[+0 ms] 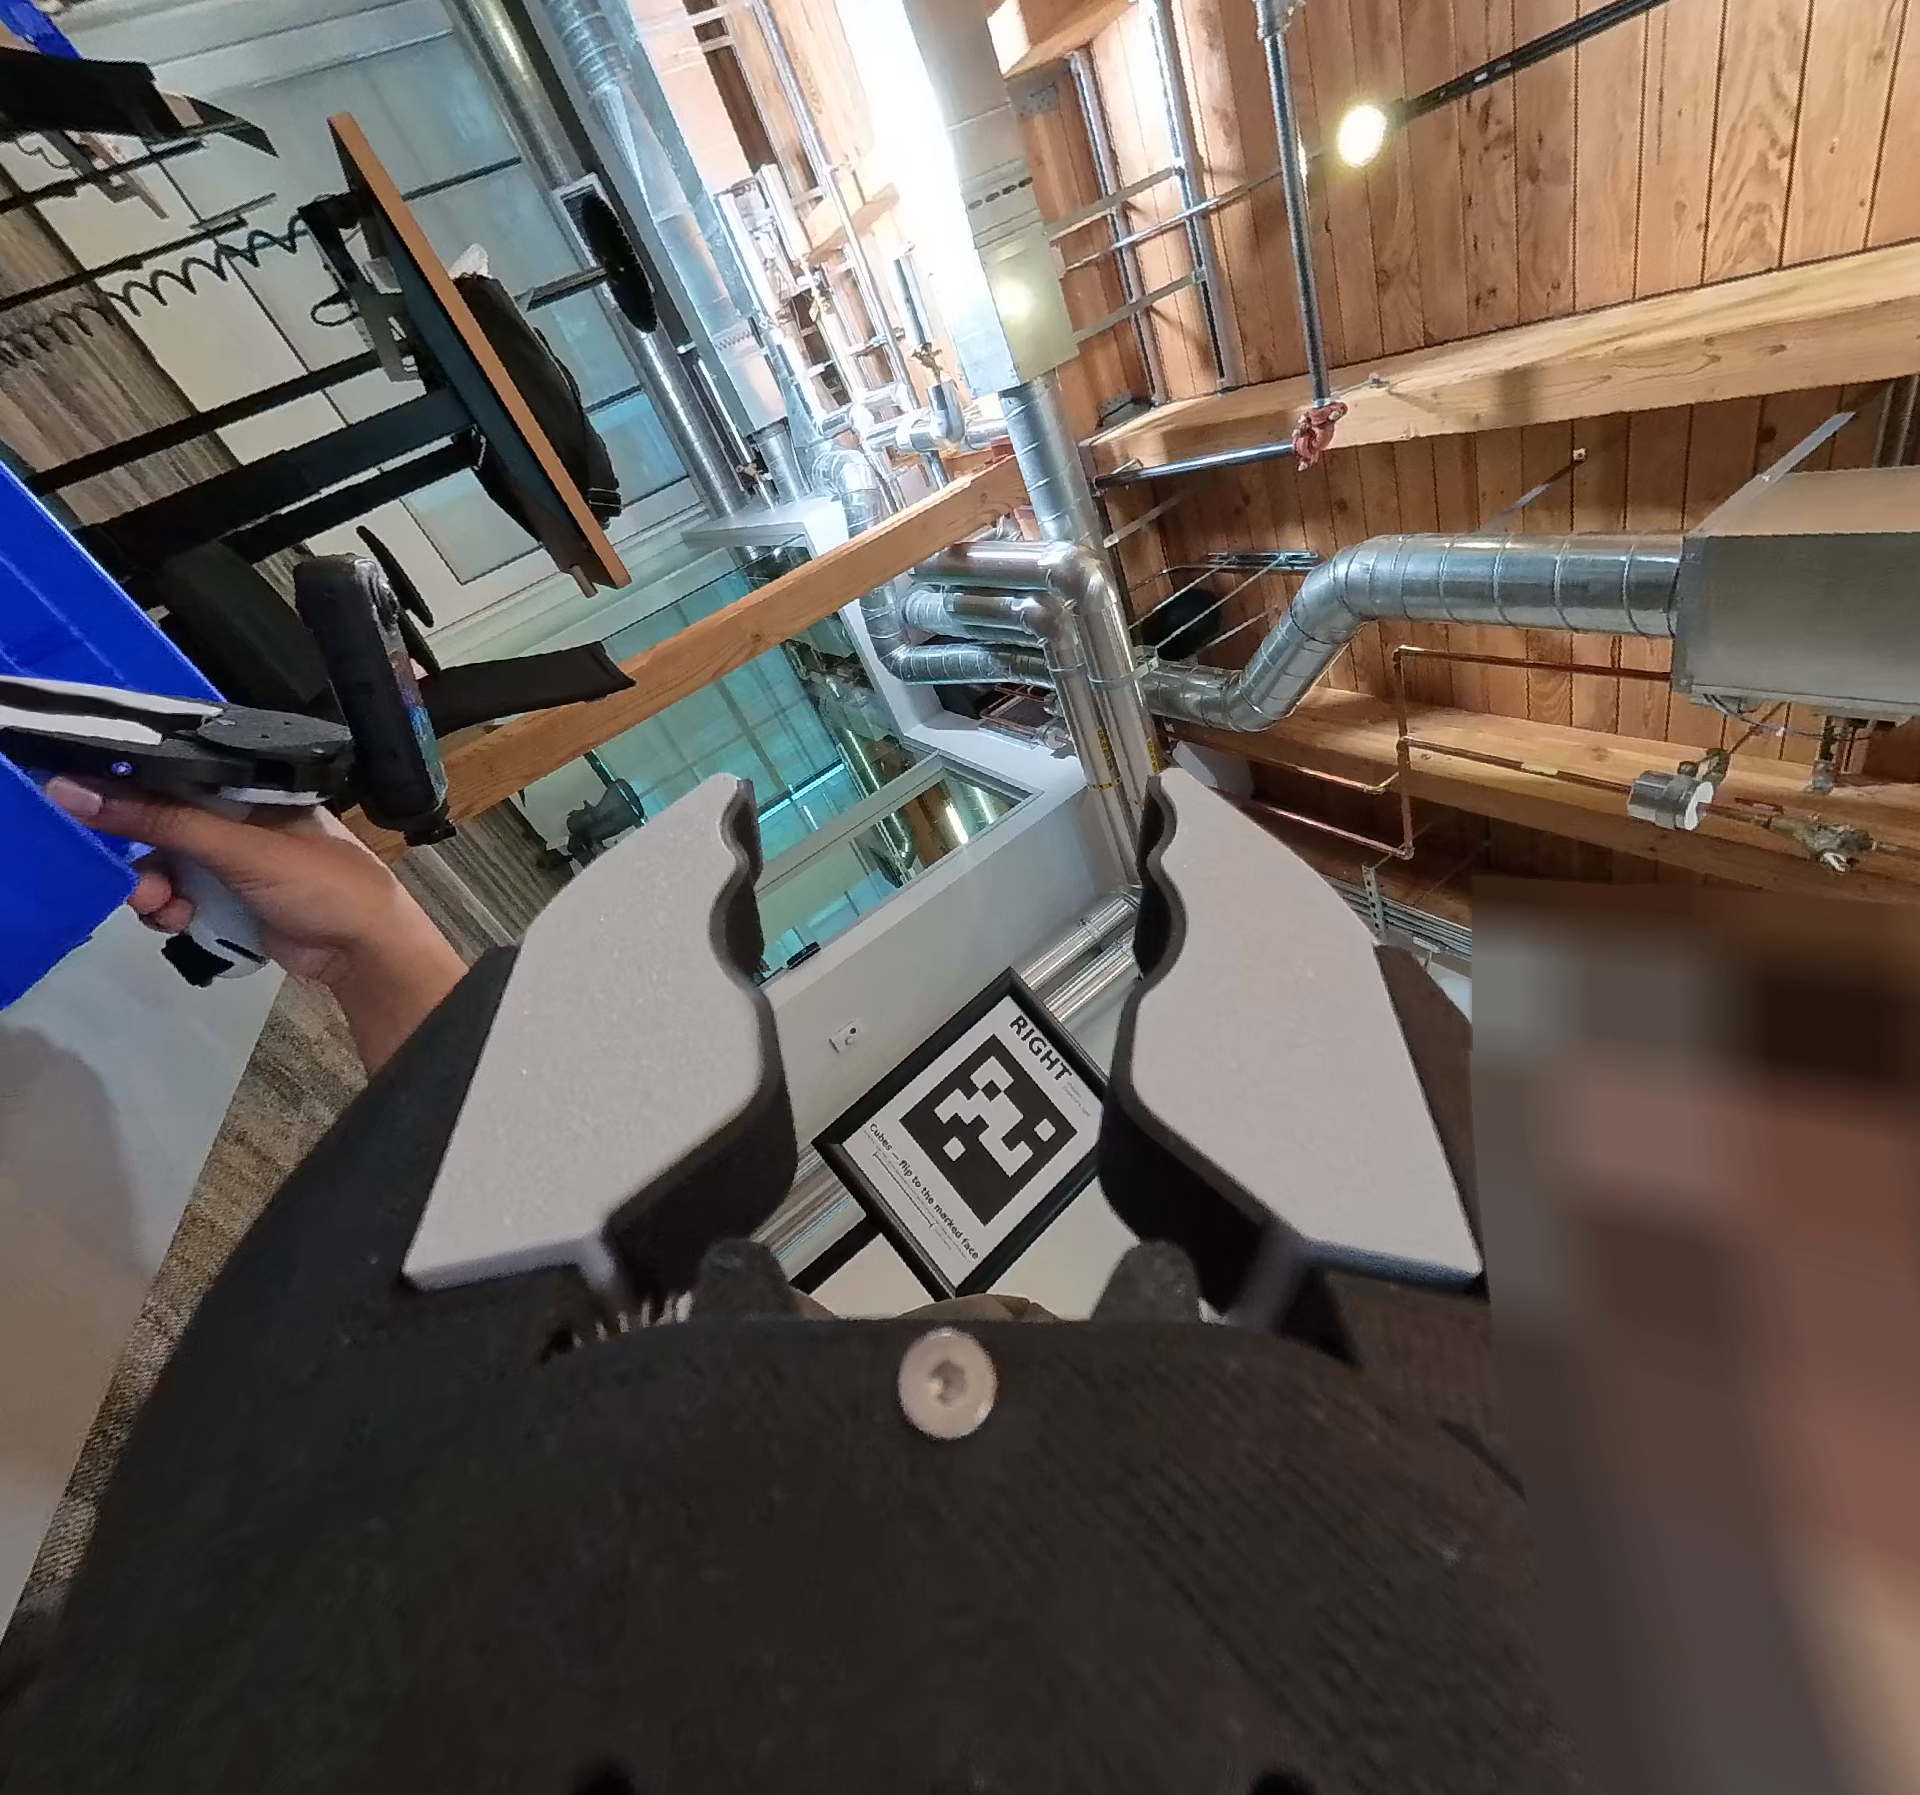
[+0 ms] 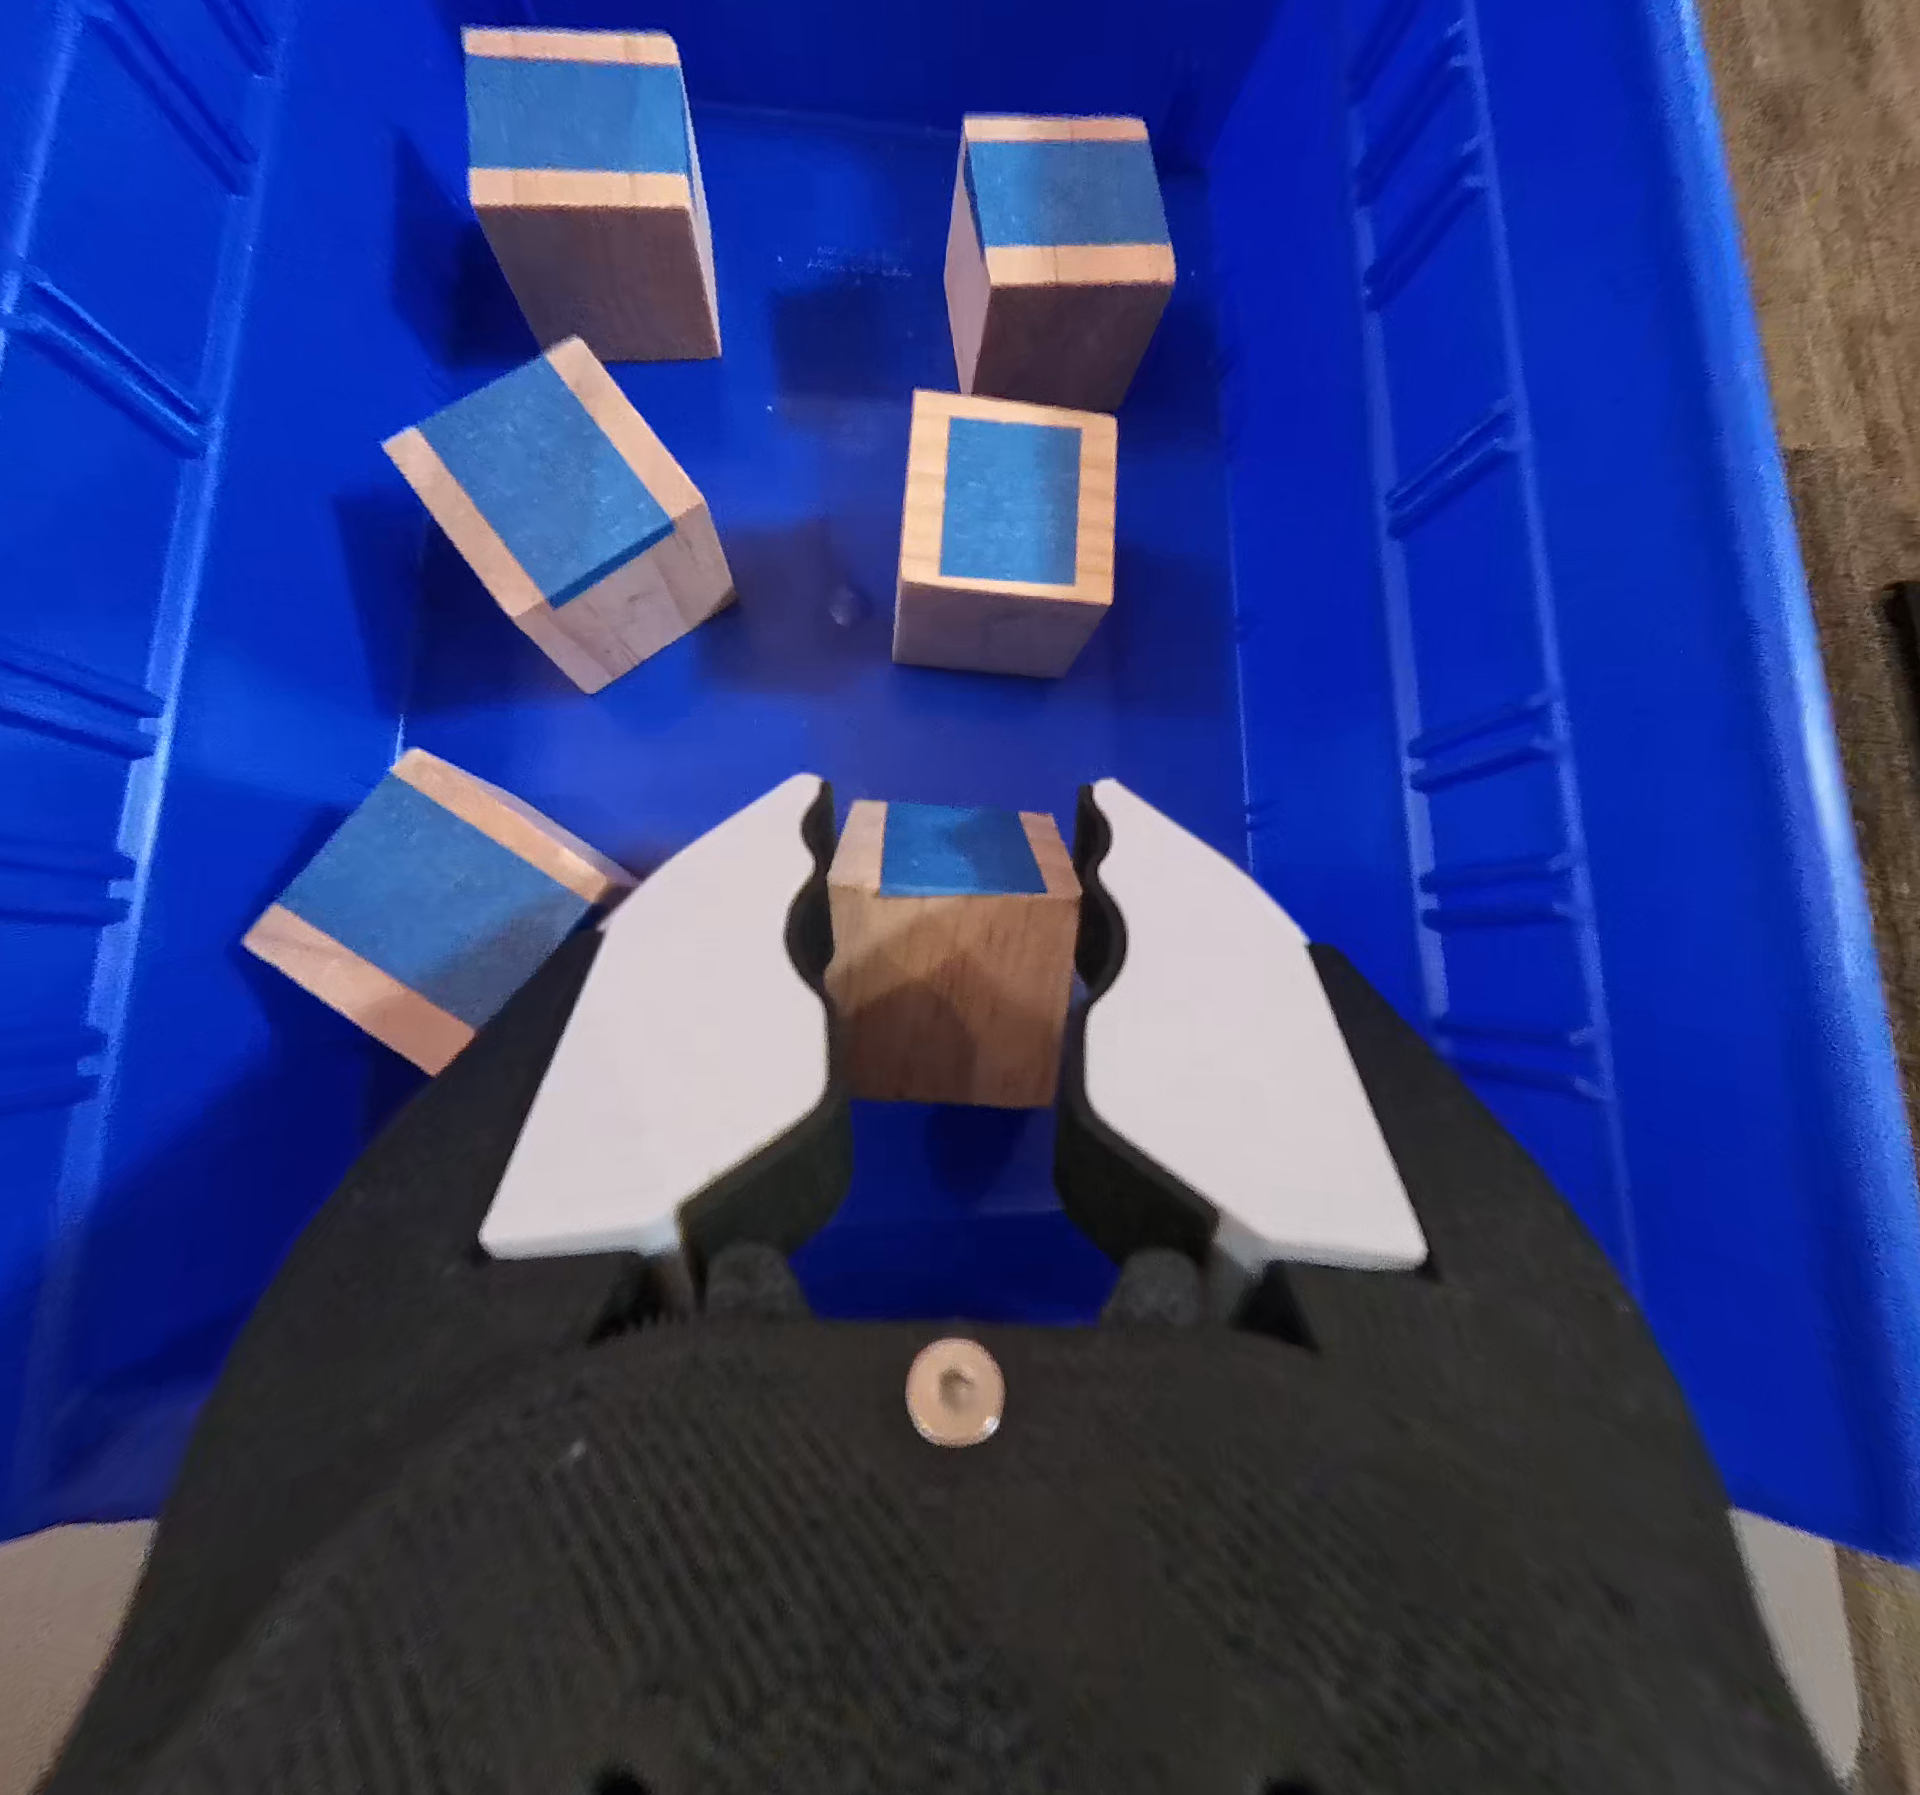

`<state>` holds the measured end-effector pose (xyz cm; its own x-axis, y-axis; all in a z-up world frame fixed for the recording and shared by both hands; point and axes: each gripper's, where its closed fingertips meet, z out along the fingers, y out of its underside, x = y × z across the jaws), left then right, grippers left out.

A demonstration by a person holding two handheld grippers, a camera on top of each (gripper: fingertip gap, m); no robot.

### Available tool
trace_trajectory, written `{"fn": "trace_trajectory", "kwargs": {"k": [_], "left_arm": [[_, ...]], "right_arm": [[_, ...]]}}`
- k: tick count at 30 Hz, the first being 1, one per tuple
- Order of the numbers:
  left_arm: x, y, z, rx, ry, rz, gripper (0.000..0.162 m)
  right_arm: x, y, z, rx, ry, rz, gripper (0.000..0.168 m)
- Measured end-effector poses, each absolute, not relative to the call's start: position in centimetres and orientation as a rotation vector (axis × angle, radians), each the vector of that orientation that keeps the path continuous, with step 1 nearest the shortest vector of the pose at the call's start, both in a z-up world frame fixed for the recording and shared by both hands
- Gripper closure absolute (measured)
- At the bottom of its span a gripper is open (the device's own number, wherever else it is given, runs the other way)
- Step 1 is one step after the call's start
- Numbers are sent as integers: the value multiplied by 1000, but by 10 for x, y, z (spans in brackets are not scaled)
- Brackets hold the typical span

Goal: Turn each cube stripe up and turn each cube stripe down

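Note:
Several wooden cubes with a blue stripe lie in a blue bin [image 2: 1351, 498], all showing the stripe on top. My right gripper [image 2: 953, 795] is shut on the nearest cube [image 2: 951, 976], with its stripe facing up, low over the bin floor. Other cubes lie at the near left [image 2: 426, 883], middle left [image 2: 540, 478], middle right [image 2: 1008, 498], far left [image 2: 582, 114] and far right [image 2: 1060, 197]. My left gripper [image 1: 945, 789] is open and empty, held away from the bin and pointing out into the room. The left wrist view shows the right gripper's body [image 1: 260, 748] in a hand [image 1: 281, 872] at the bin [image 1: 52, 706].
The bin walls stand close around the right gripper on both sides. Carpet [image 2: 1829, 291] lies beyond the bin's right wall. In the left wrist view a framed card with a black-and-white marker [image 1: 977, 1132] shows between the fingers, and a brown-topped desk [image 1: 468, 343] stands farther off.

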<state>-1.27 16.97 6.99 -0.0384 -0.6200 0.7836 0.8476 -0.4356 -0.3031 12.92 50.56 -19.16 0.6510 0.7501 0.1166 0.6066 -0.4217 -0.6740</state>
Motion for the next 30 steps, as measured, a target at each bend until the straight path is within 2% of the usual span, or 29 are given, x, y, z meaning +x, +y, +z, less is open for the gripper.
{"fn": "trace_trajectory", "kwargs": {"k": [10, 21, 30], "left_arm": [[-14, 170, 70, -1110, -297, -1703, 92], [-12, 171, 67, -1117, -306, -1707, 94], [-12, 172, 67, -1117, -309, -1710, 94]], "right_arm": [[142, 497, -208, -2291, -1075, 308, 123], [143, 491, -211, -2316, -1156, 170, 123], [138, 491, -206, -2321, -1092, 323, 123]]}}
